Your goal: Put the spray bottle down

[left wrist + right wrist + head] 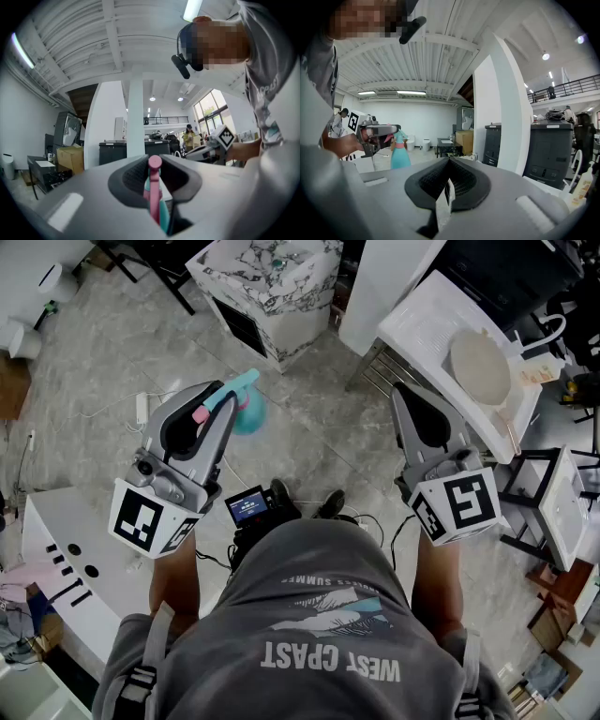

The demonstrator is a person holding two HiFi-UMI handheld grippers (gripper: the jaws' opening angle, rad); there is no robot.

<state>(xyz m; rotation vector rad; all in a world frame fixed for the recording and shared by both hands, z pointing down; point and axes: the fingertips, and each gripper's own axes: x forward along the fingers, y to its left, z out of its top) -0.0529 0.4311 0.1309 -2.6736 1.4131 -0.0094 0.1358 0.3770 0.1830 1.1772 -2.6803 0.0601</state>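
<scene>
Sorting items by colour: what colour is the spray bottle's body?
Teal; the spray bottle shows best in the right gripper view.

Head view is bright and even; soft overhead light washes the grey floor (112, 362), shadows faint and diffuse, detail crisp. Left gripper view: a ceiling strip light (192, 9) flares white up top; tall windows (213, 110) blow out on the right; heavy fisheye bend, black corners; the spray bottle (152, 197) hard against the lens goes soft. Right gripper view: ceiling tubes (396, 93) glow, a spot lamp (543, 56) sparkles; same curved edges and dark vignette; the near foreground is blurred, the background sharp.
</scene>
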